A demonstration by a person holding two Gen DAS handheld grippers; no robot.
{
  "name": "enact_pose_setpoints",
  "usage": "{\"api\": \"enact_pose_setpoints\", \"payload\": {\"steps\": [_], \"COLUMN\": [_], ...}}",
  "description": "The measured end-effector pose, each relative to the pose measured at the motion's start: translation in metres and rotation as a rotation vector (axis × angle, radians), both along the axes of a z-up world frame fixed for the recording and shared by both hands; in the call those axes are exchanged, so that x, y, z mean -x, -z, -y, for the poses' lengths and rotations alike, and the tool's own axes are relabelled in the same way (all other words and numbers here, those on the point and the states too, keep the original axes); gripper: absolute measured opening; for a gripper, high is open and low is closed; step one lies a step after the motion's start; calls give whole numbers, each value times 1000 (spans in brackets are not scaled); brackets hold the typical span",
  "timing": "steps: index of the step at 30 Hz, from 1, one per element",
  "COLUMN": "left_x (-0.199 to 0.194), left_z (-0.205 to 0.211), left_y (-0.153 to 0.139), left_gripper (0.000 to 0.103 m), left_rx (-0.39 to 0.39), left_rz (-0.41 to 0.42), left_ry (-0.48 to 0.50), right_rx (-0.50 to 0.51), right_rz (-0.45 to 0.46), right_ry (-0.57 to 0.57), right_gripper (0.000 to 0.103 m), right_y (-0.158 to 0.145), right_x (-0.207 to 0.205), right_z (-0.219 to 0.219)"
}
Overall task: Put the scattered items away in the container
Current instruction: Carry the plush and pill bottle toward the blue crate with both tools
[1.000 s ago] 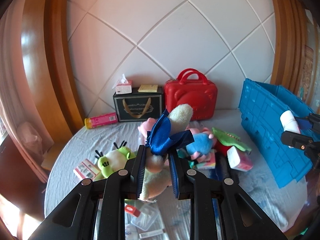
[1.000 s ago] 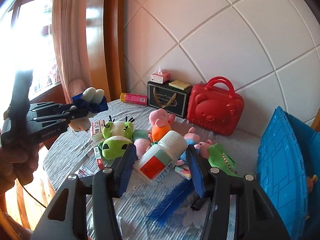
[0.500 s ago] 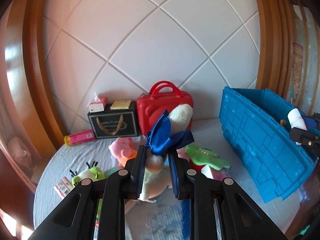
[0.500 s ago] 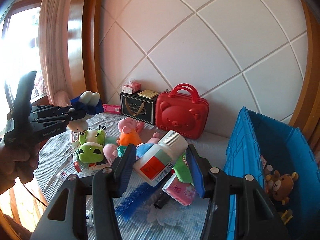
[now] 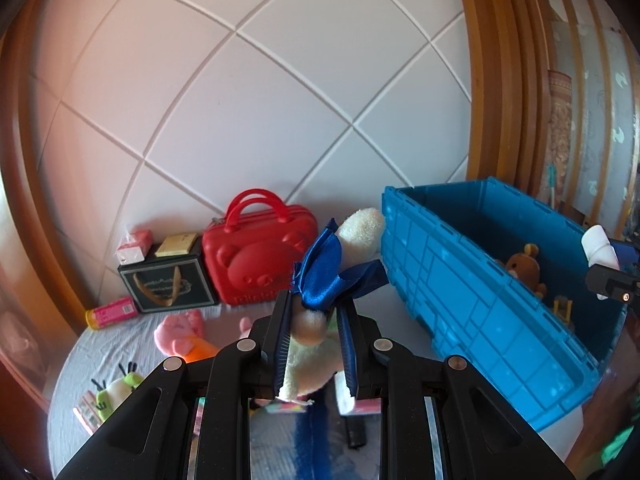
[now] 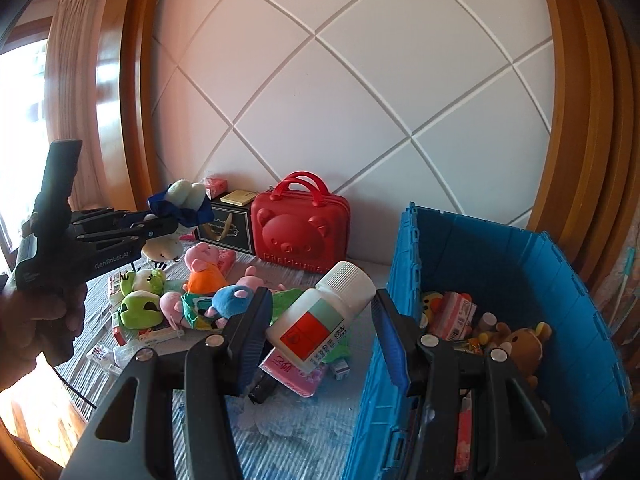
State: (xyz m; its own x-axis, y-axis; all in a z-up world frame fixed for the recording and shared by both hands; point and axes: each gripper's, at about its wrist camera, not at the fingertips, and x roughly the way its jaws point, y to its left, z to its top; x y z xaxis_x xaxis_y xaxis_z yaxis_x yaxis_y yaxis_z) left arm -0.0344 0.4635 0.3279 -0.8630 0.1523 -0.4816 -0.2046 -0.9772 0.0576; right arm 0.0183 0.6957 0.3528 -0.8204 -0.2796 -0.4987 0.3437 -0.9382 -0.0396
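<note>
My left gripper (image 5: 314, 346) is shut on a cream plush toy with a blue satin bow (image 5: 332, 276), held in the air left of the blue crate (image 5: 460, 280); it also shows in the right wrist view (image 6: 180, 204). My right gripper (image 6: 320, 328) is shut on a white pill bottle (image 6: 320, 316) with a red and teal label, held just left of the crate's near wall (image 6: 400, 280). The crate holds a brown bear plush (image 6: 524, 340) and several small packs. The bottle's cap shows in the left wrist view (image 5: 598, 246).
A red bear-faced case (image 6: 304, 232), a black gift box (image 6: 228, 226) and a tissue pack (image 5: 134, 244) stand against the quilted wall. Plush toys, a green frog (image 6: 140, 308) and a pink pig (image 6: 206, 264), and small boxes lie scattered on the bed. A wooden frame curves on both sides.
Both grippers have moved right towards the blue crate with their loads. The crate's inside now shows in both views.
</note>
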Motion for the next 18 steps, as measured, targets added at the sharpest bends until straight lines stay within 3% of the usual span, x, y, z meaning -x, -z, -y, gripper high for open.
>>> {"api": "enact_pose_setpoints", "payload": {"steps": [18], "left_x": [11], "left_z": [-138], "left_y": [-14], "left_gripper": [22], "left_rx": [49], "left_rz": [5], "left_ry": [181], "right_rx": [61], "right_rz": [16], "right_ry": [189], "right_gripper": [51], "right_y": [2], "right_x": [-9], "right_z": [-115]}}
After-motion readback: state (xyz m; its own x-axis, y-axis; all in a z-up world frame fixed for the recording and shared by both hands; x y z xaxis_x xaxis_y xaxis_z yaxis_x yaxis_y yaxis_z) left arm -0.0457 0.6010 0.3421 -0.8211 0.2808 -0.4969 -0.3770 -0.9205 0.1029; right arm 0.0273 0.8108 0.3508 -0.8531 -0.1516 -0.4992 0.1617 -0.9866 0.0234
